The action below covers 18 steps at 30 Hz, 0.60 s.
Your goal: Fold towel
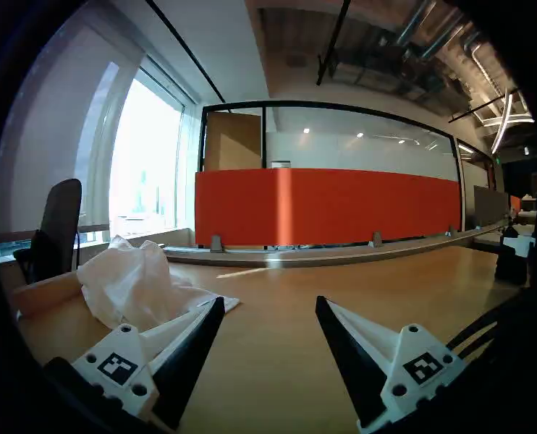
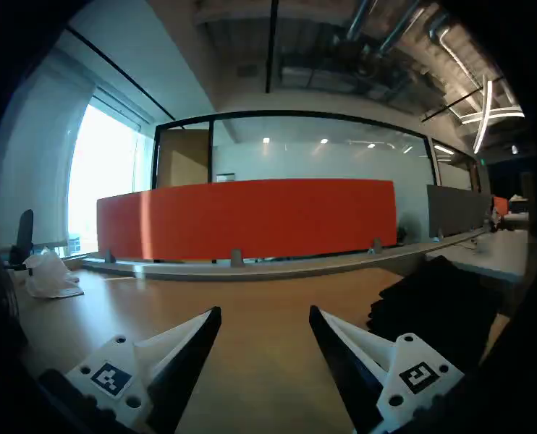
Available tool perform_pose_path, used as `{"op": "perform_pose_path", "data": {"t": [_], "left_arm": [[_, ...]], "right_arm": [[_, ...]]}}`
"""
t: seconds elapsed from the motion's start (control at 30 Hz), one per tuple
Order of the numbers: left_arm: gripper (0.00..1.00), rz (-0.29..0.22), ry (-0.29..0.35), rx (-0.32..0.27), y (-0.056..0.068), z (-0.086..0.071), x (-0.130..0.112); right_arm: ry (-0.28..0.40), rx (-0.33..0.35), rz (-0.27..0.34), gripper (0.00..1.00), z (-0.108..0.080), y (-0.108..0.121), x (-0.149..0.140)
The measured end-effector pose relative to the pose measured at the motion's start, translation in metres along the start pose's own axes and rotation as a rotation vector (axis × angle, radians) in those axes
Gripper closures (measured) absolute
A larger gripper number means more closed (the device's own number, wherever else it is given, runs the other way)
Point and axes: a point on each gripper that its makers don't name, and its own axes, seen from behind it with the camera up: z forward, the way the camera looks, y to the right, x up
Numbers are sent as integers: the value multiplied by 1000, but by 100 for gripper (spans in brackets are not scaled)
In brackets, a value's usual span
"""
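1. Left hand-held gripper [image 1: 268,300]: released, nothing btw fingers, low over desk [image 1: 283,362].
2. White towel [image 1: 134,286]: crumpled on desk, near that gripper.
3. Right hand-held gripper [image 2: 265,309]: also released, empty; dark cloth pile [image 2: 442,304] nearby.

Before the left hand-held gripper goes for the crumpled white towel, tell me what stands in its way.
Nothing visible does. The white towel lies just ahead of the open left hand-held gripper, toward the left of its view. Between them is only bare wooden table.
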Motion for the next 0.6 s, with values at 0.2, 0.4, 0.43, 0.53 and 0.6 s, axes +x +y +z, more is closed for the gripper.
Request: {"op": "perform_pose_path", "data": {"t": [0.2,0.4,0.43,0.53,0.6], "left_arm": [[7,0,0,0,0,0,0],[7,0,0,0,0,0,0],[7,0,0,0,0,0,0],[7,0,0,0,0,0,0],[7,0,0,0,0,0,0]], "right_arm": [[2,-1,5,6,-2,-2,-2],[-1,7,-4,6,-2,-5,-4],[-1,8,-7,6,-3,-6,-5],[-2,10,-16,6,-3,-7,-6],[-4,11,-22,6,-3,-8,-7]]}}
